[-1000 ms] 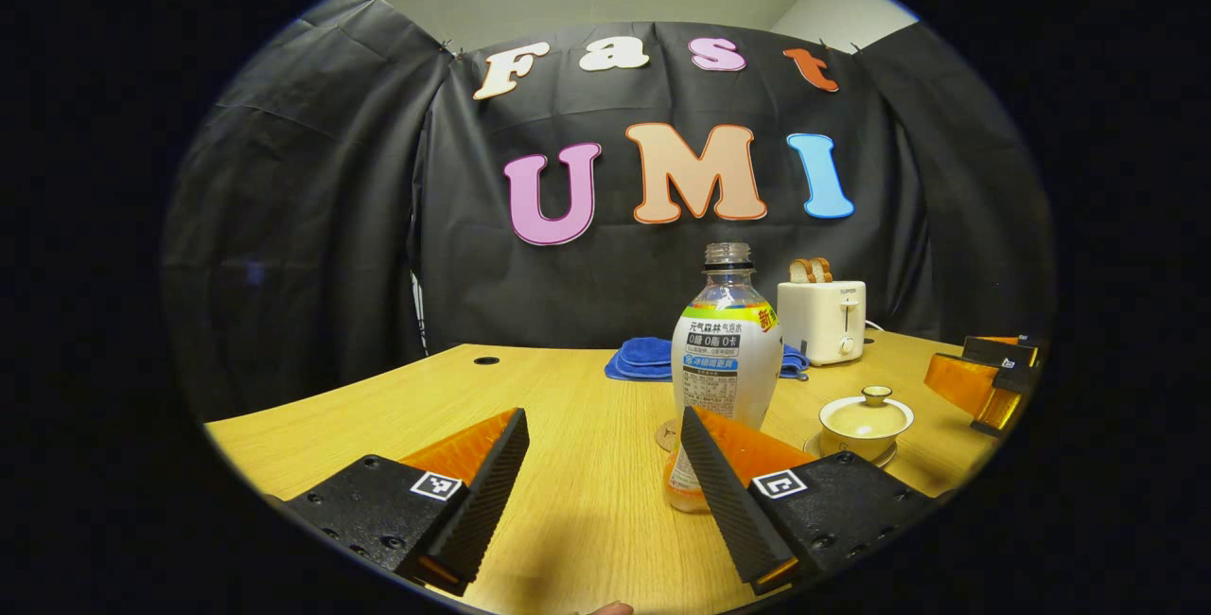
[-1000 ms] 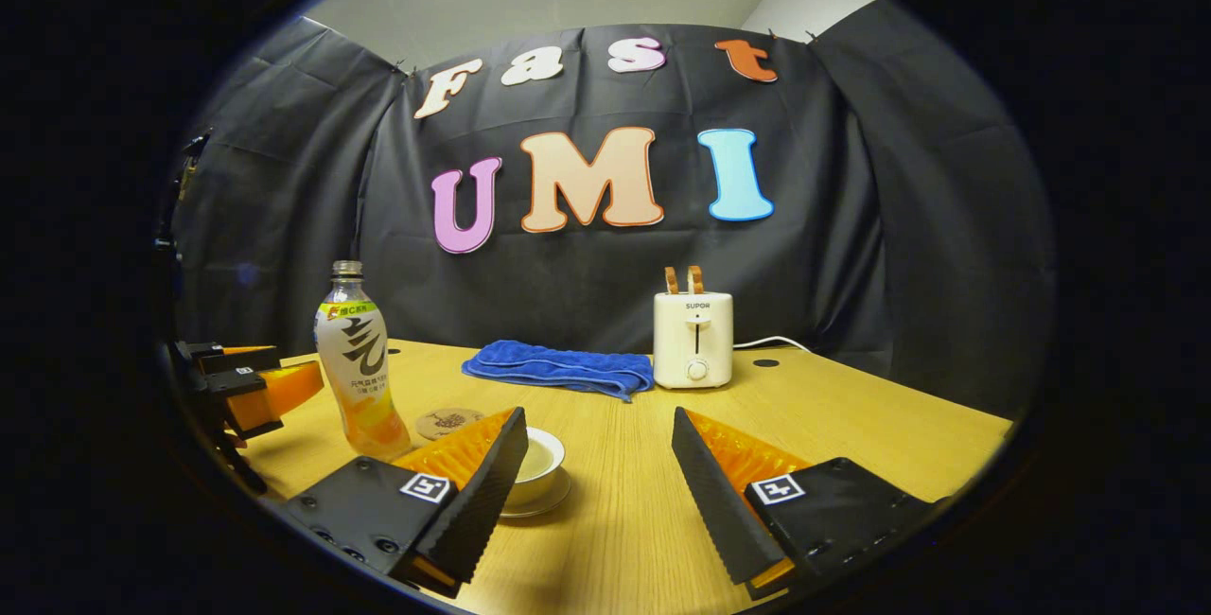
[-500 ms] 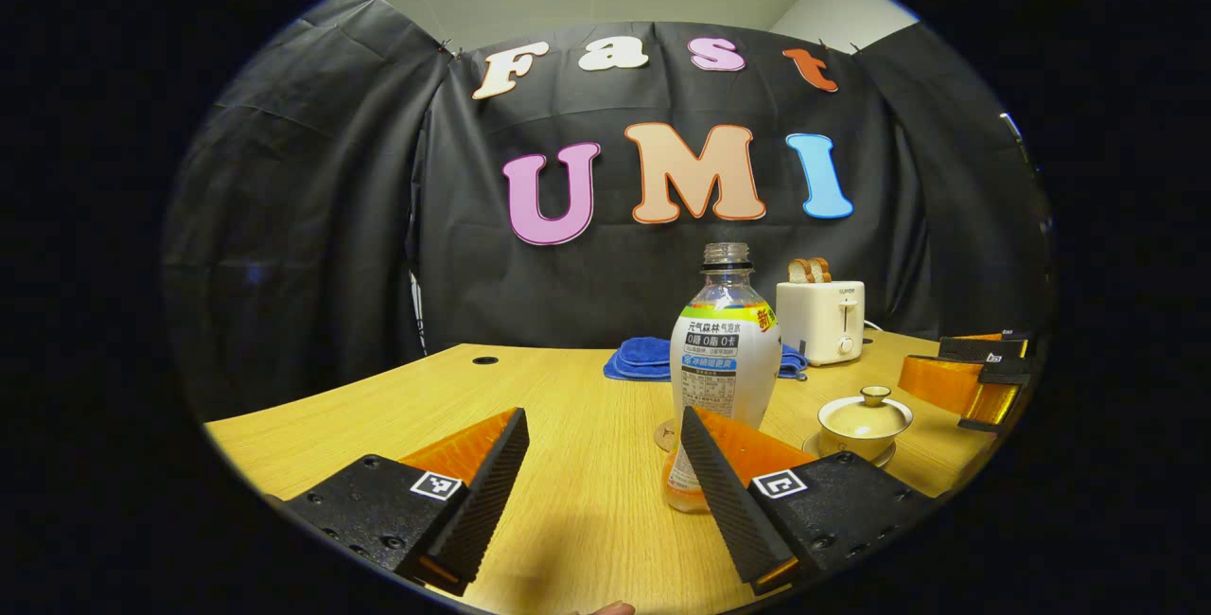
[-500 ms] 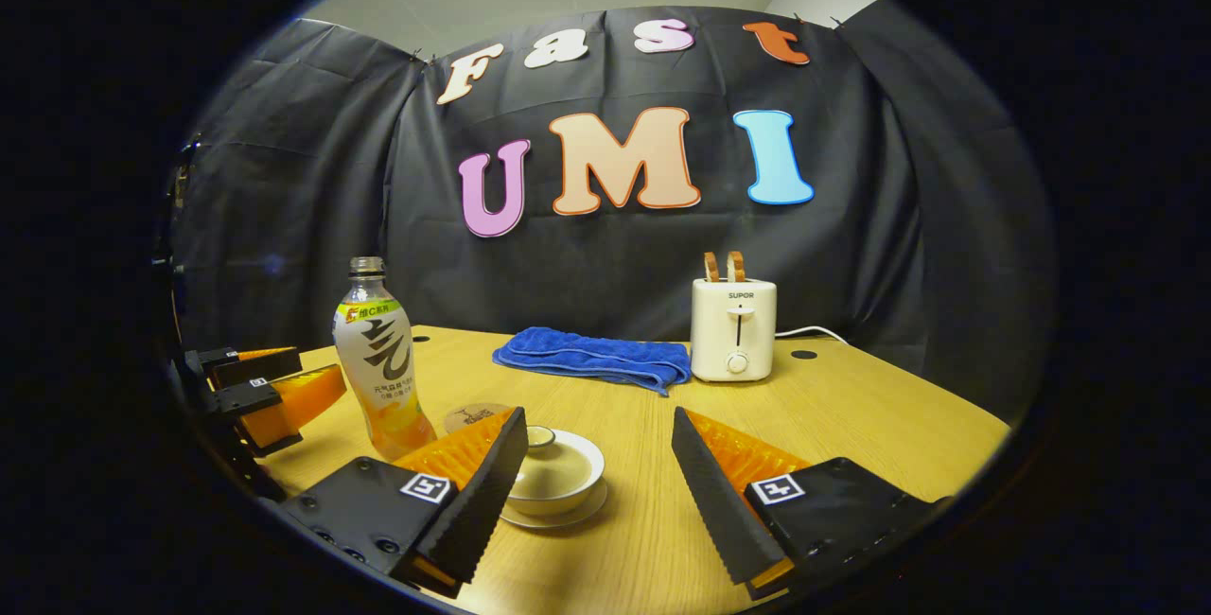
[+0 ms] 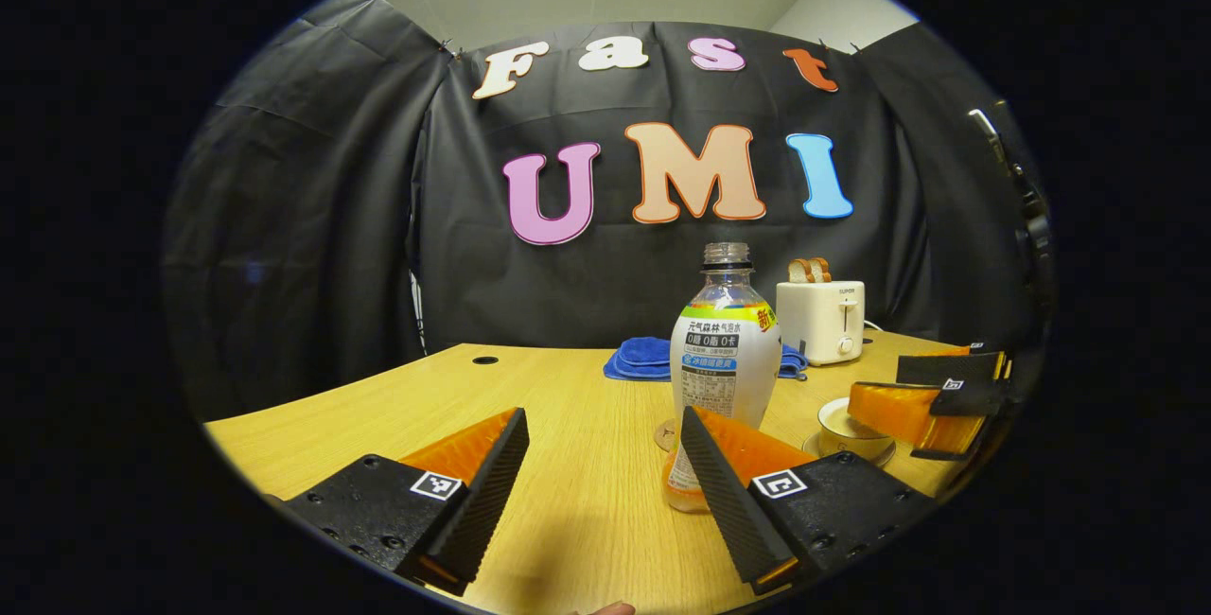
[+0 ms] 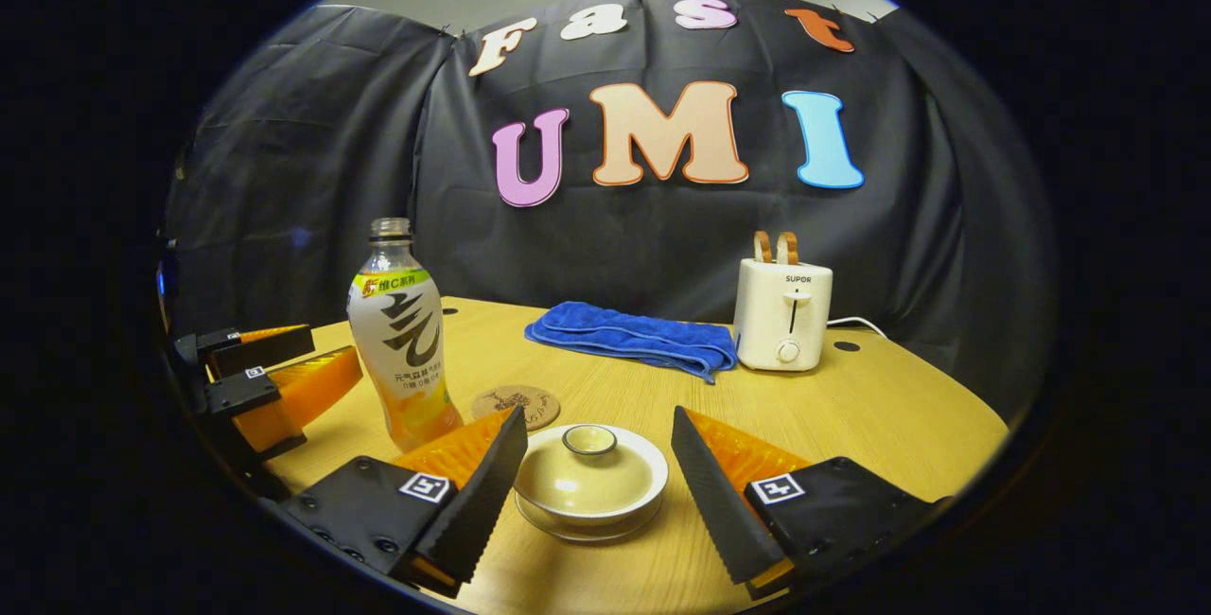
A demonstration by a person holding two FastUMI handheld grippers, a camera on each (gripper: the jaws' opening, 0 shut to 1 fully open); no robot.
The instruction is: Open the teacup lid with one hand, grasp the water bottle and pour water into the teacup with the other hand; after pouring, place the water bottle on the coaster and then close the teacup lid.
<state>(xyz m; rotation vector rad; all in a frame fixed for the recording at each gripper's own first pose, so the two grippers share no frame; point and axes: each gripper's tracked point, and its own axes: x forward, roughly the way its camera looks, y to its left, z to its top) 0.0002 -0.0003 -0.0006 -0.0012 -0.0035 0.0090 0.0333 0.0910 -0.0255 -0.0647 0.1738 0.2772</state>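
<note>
A lidded teacup (image 6: 591,478) on its saucer is seen standing on the wooden worktop (image 6: 880,416), framed directly between the two fingers of the right claw (image 6: 598,478), which is held wide apart with nothing gripped. The small knob of the lid (image 6: 588,441) is centred in the gap, slightly ahead of the fingertips and apart from both, so the cup lies straight ahead of and a little below this claw; neither finger is touching it. It is judged that the coming move turns on this alignment: the knob stands upright, and the claw would have to be lowered and narrowed around it before the lid could be lifted. In the left gripper view, the same right claw (image 5: 932,402) is seen from the side, hovering over the teacup (image 5: 842,421) and partly hiding it. The water bottle (image 5: 724,369) stands upright, uncapped, its long axis vertical, just ahead of the left claw (image 5: 605,464) and offset toward that claw's right finger, which overlaps the bottle's base in the view; whether they touch cannot be told. The left claw is also held wide and empty, and is clearly the nearer one to the bottle. A round coaster (image 6: 516,404) lies flat between bottle and teacup, near both. A folded blue cloth (image 6: 634,339) and a toaster (image 6: 783,312) sit farther back.
</note>
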